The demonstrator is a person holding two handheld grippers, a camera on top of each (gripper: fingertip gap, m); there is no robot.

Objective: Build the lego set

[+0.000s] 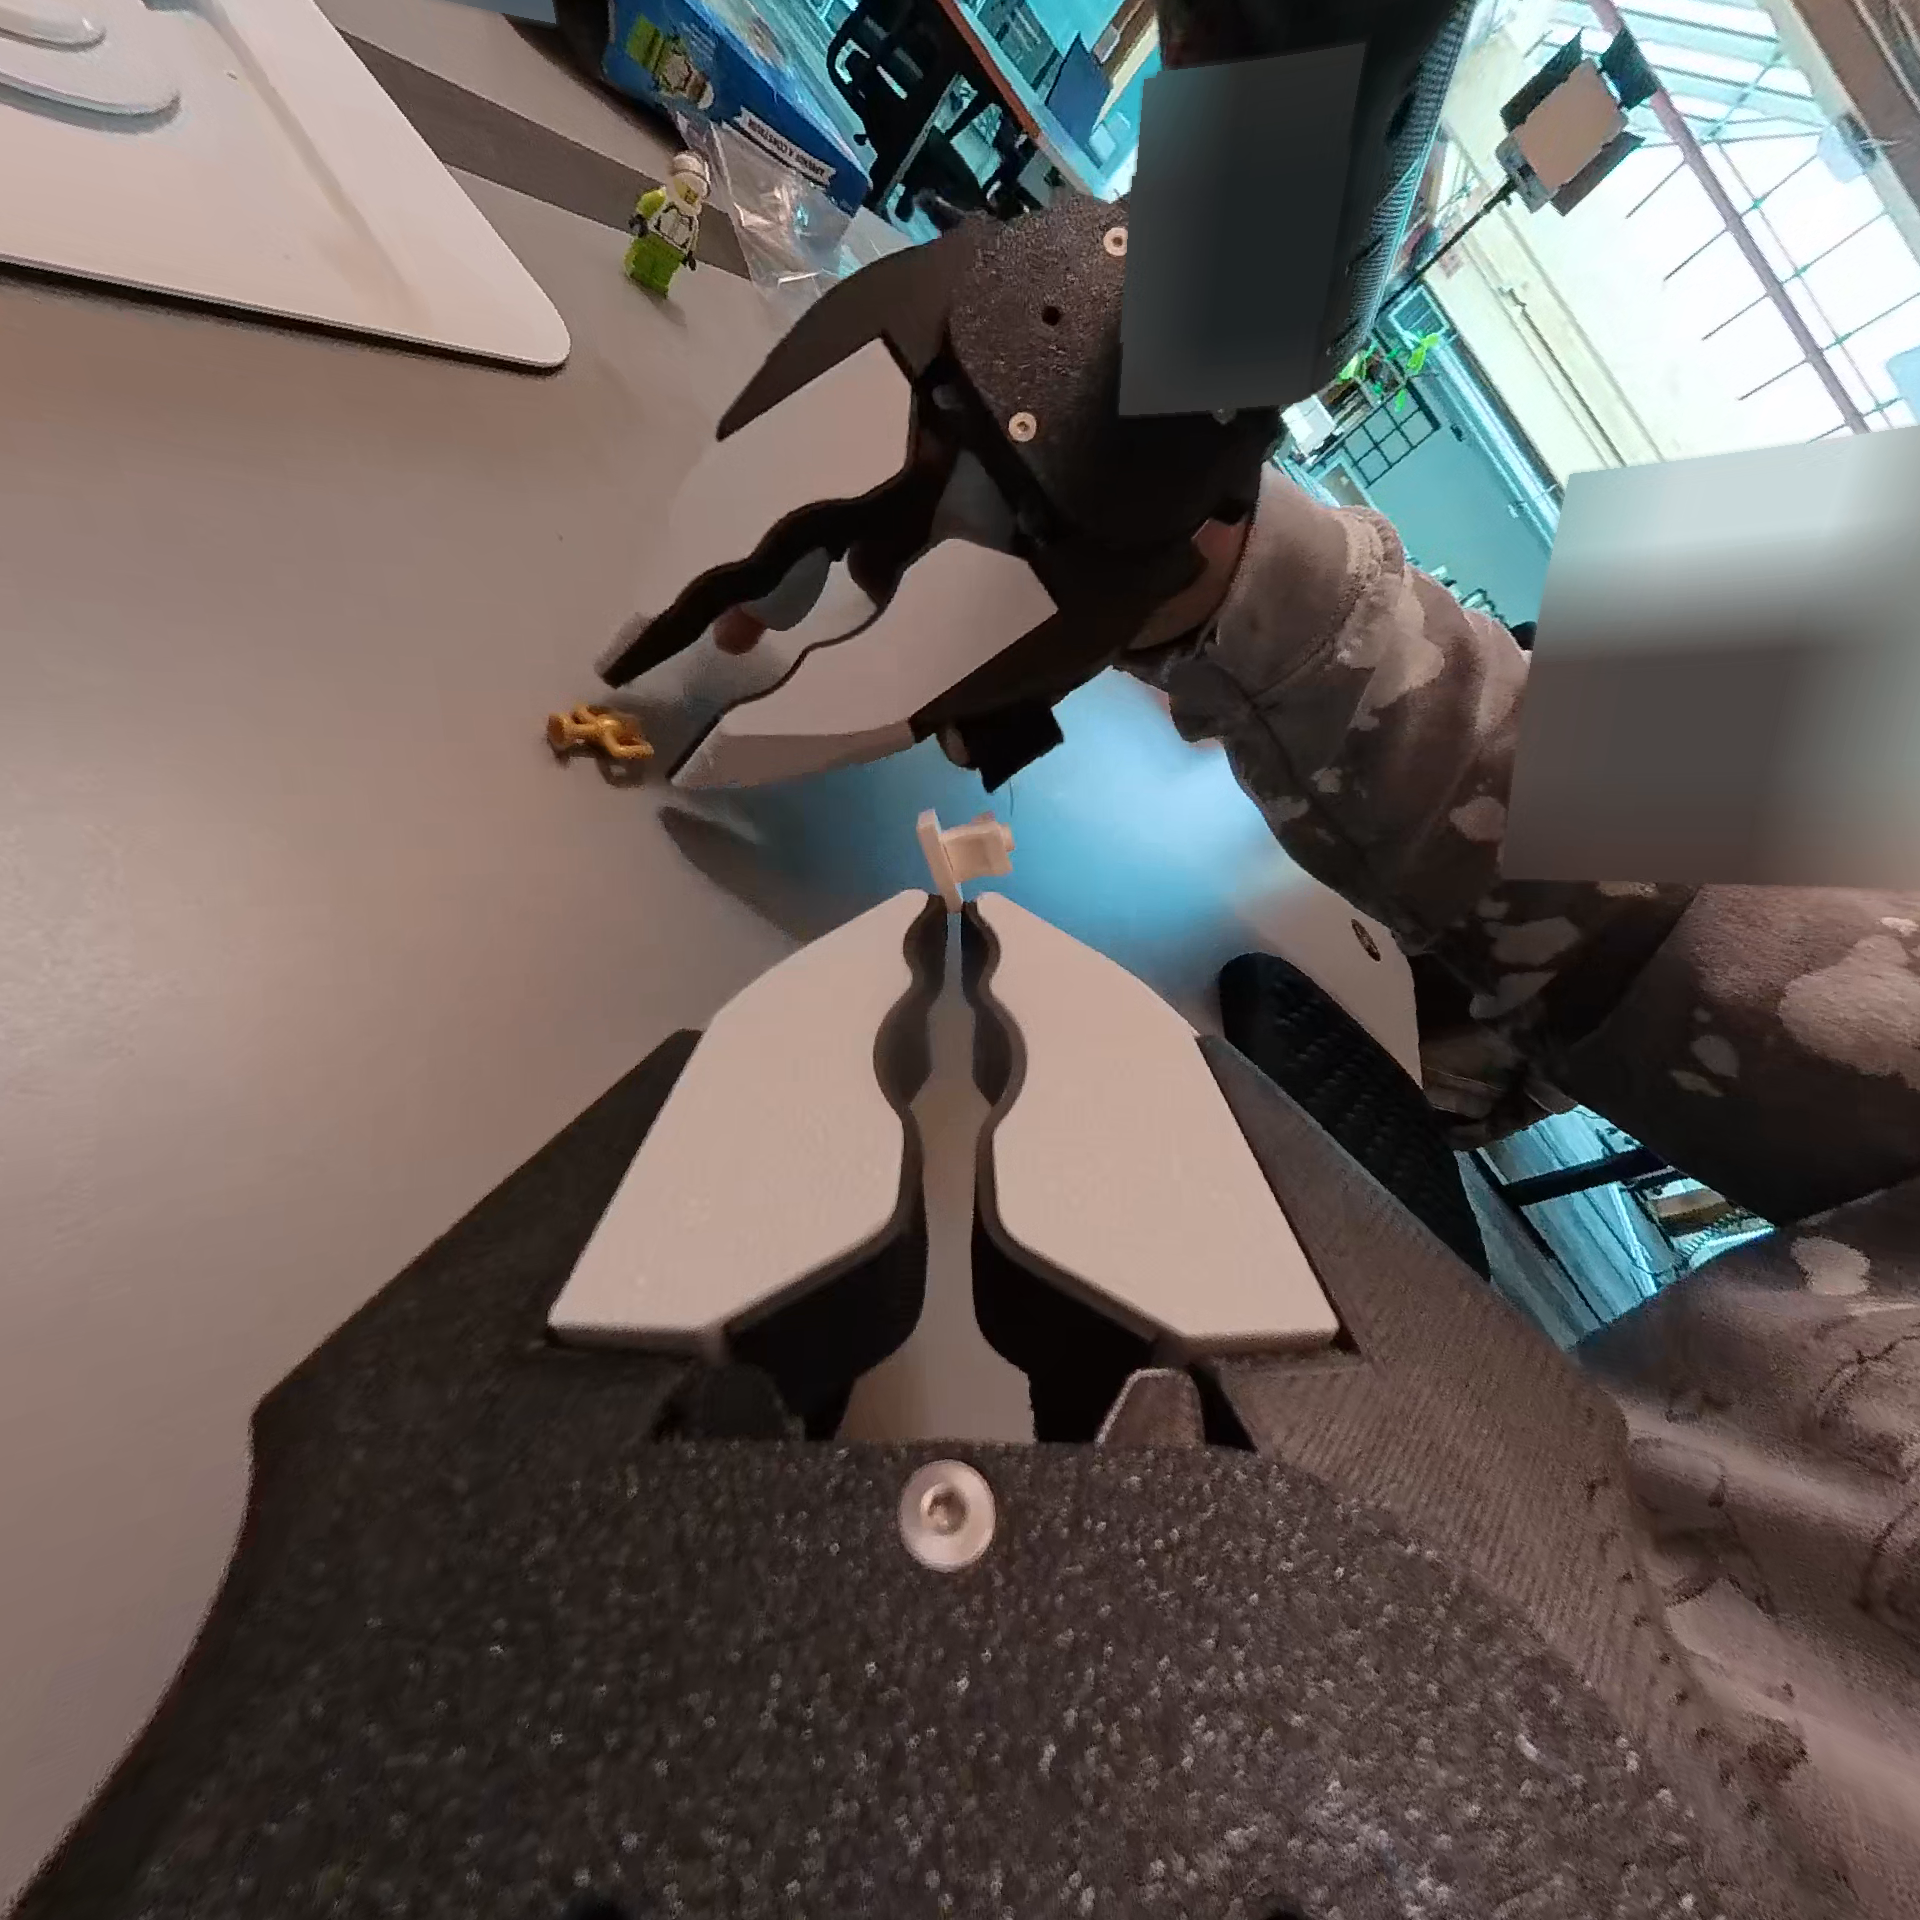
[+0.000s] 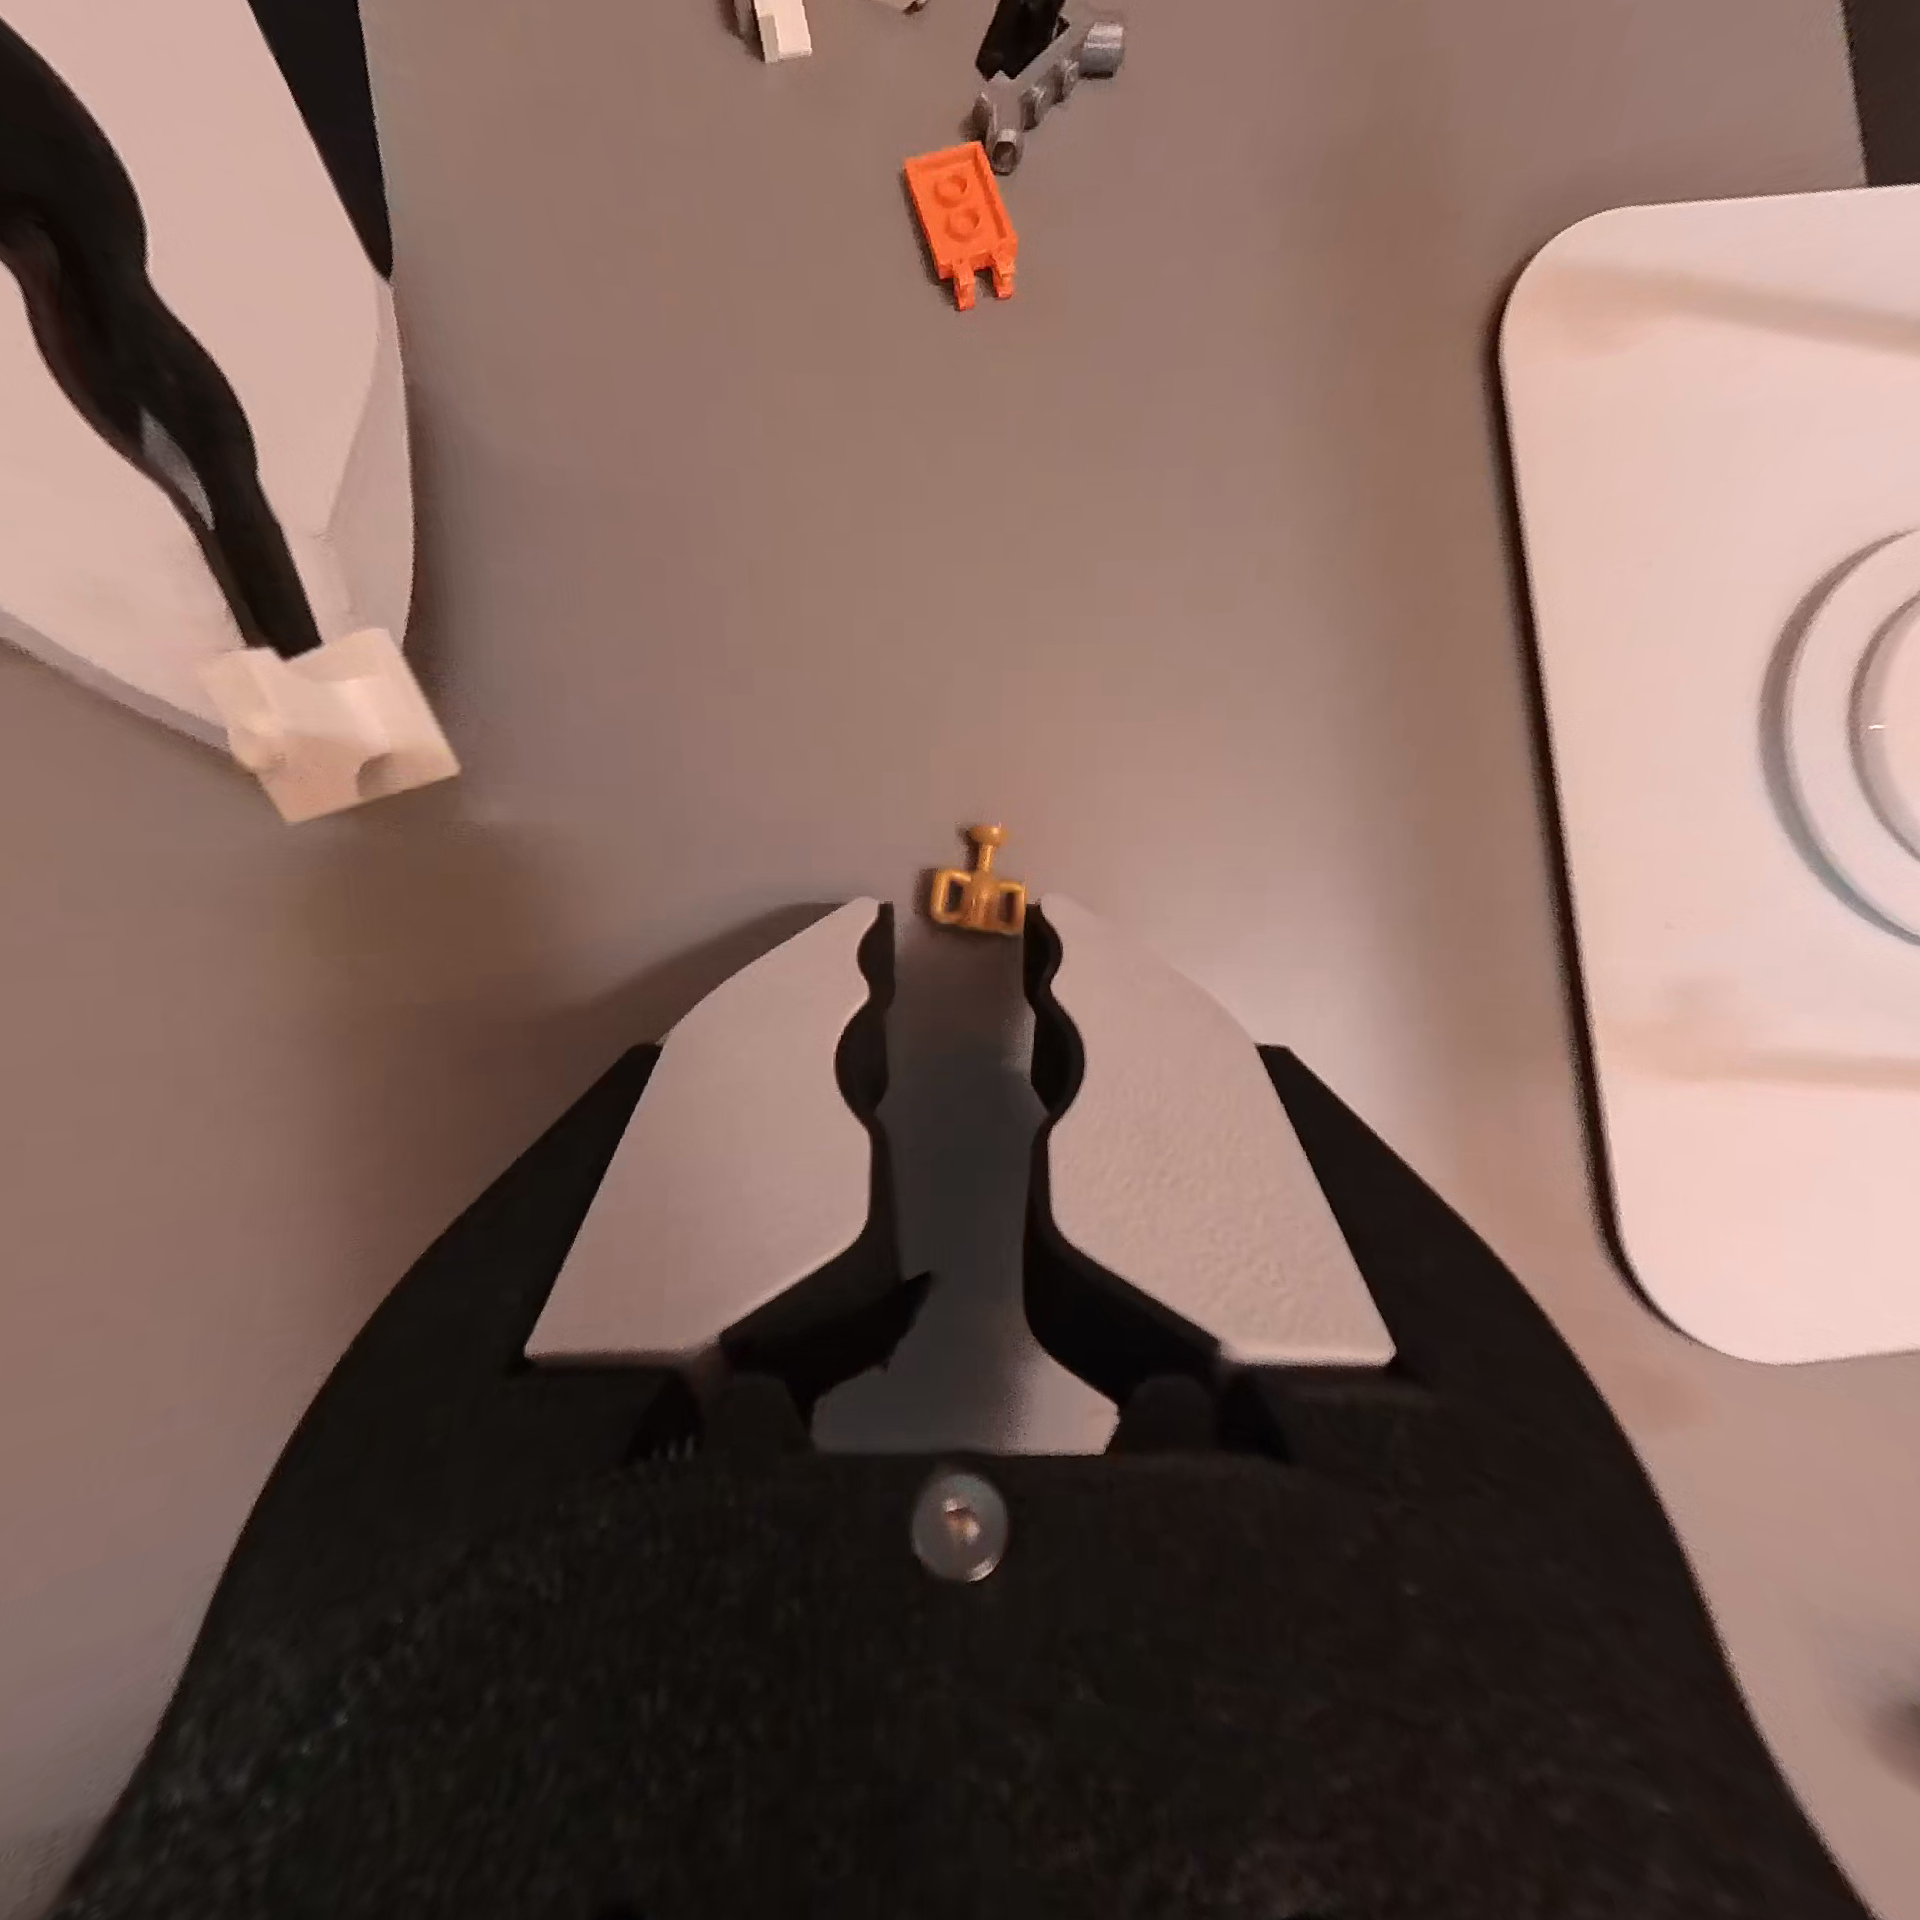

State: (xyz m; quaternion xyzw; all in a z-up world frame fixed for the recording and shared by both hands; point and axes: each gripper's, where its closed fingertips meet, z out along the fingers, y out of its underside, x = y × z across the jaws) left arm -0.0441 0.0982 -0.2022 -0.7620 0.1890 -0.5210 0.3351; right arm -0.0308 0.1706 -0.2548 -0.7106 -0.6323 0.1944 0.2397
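In the left wrist view, the left gripper (image 1: 951, 902) has its jaws pinched onto a small white piece (image 1: 961, 847), held only by a thin edge at the very tips, out over the edge of the grey table (image 1: 260, 623). That hold looks slight — a bump or a twist could pop the piece loose, and it would likely fall to the floor, not onto the table. Farther off, the right gripper (image 1: 665, 727) reaches down to the table with its jaws apart, its tips just beside a little gold piece (image 1: 600, 740). A green toy figure (image 1: 665, 234) stands well behind, near a blue box (image 1: 727, 94) and a clear plastic bag (image 1: 774, 223).

In the right wrist view, the right gripper (image 2: 958, 906) is open, and the gold piece (image 2: 977, 888) lies flat on the table at the mouth of the jaws, closer to the right-hand tip. It sits off centre, so closing now could let one tip strike first and flick or spin it away; it is also low and thin, so the tips could slide over it. The white piece (image 2: 322, 727) shows at the left, in the other gripper's tips. An orange plate (image 2: 961, 218) and grey parts (image 2: 1049, 94) lie farther ahead, and a white tray (image 2: 1662, 727) to the right — none in the way.
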